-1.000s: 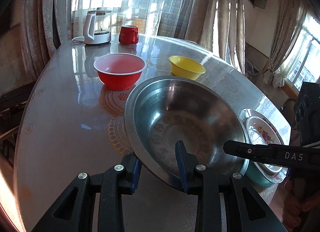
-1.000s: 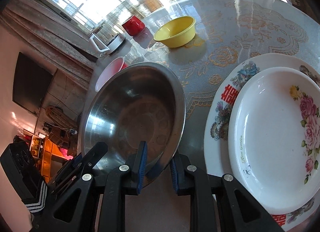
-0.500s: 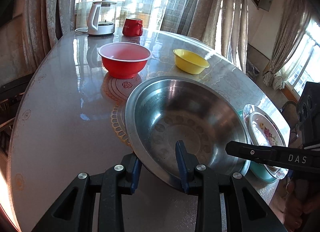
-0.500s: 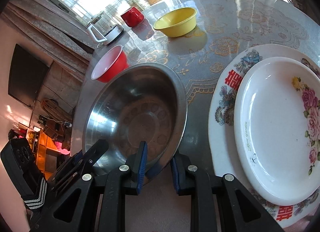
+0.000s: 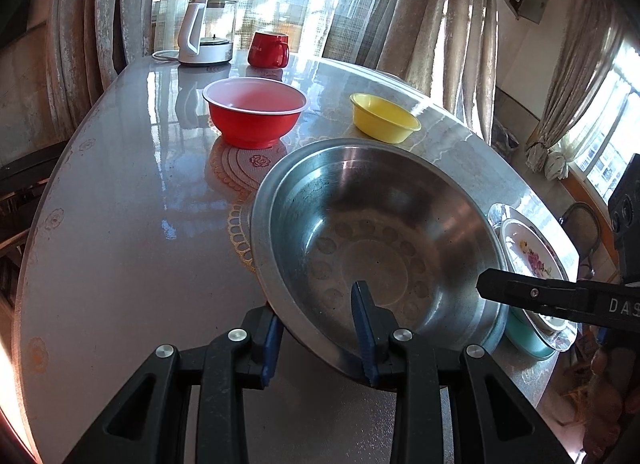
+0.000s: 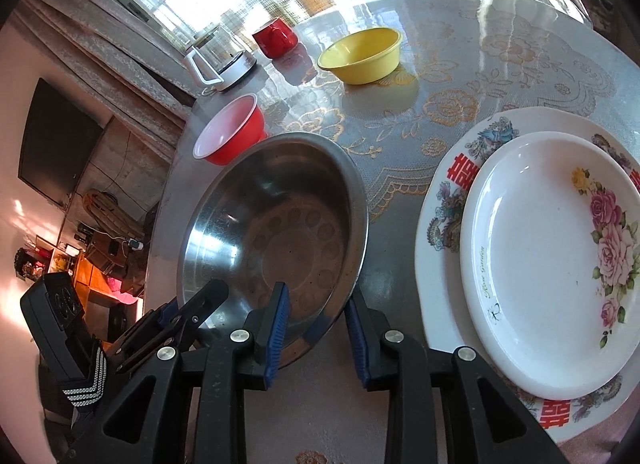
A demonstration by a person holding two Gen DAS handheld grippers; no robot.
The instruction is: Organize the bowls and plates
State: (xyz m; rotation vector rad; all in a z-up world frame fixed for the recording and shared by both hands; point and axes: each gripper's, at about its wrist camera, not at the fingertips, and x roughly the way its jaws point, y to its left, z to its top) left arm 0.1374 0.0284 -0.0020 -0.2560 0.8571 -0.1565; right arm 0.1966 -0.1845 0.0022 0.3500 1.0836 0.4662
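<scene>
The left gripper (image 5: 320, 328) clamps the steel basin's (image 5: 372, 232) near rim above the counter (image 5: 120, 223). The right gripper (image 6: 314, 328) has just been opening; the rim sits between its pads, released.

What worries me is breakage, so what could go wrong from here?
1. The right gripper has just been opening, with the steel bowl's rim loose between its pads. Only the left gripper pinches the rim, so the bowl may tip or slip.
2. The stacked plates lie close beside the bowl. A sliding bowl could knock them.
</scene>
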